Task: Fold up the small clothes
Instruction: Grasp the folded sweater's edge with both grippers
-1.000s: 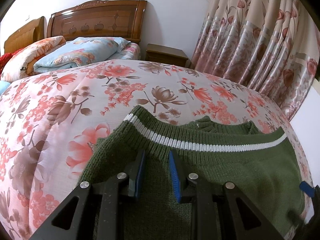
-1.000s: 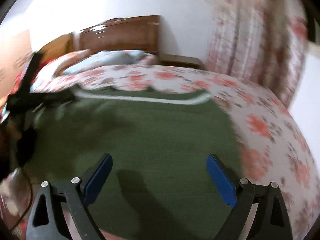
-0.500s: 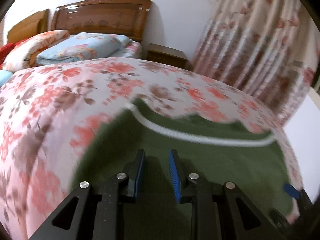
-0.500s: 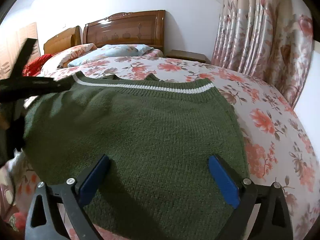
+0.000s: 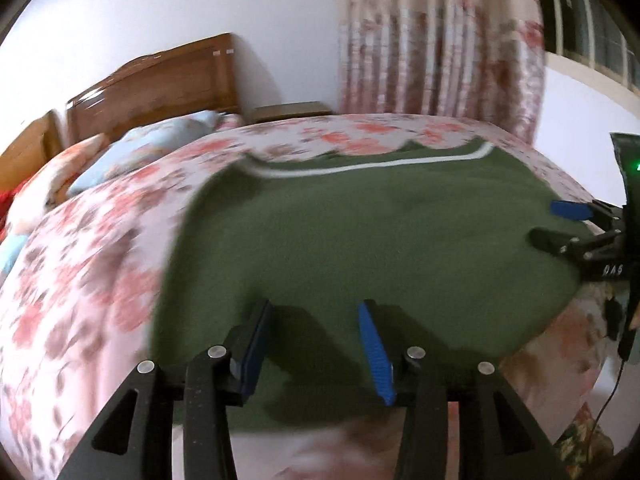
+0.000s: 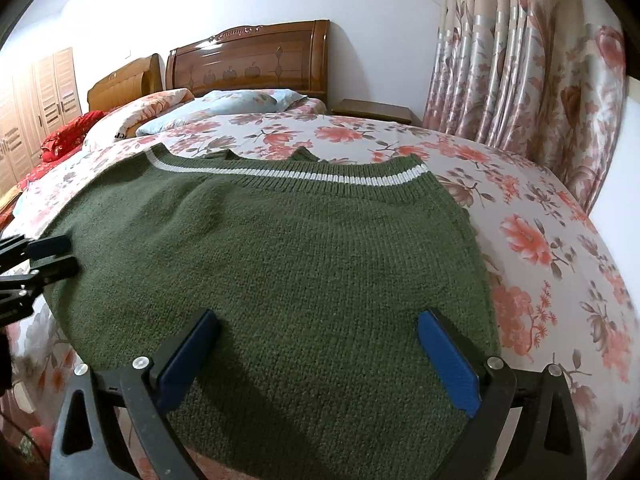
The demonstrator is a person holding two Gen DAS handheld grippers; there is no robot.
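A green knitted sweater (image 6: 304, 256) with a white stripe along its far ribbed hem lies flat, folded once, on the floral bedspread (image 6: 532, 240). It also shows, blurred, in the left wrist view (image 5: 380, 232). My left gripper (image 5: 316, 320) is open and empty, just above the sweater's near left edge. It appears at the left edge of the right wrist view (image 6: 48, 256). My right gripper (image 6: 318, 332) is wide open and empty over the sweater's near edge. It shows at the right of the left wrist view (image 5: 560, 224).
Pillows (image 6: 224, 106) and a folded quilt (image 6: 132, 120) lie by the wooden headboard (image 6: 256, 60). A bedside table (image 6: 376, 110) and floral curtains (image 6: 516, 68) stand at the right. A wardrobe (image 6: 36, 100) is far left. The bed edge runs near my grippers.
My left gripper opened wider and pulled back toward the sweater's near left edge, swinging right. My right gripper stayed open and settled over the near edge.
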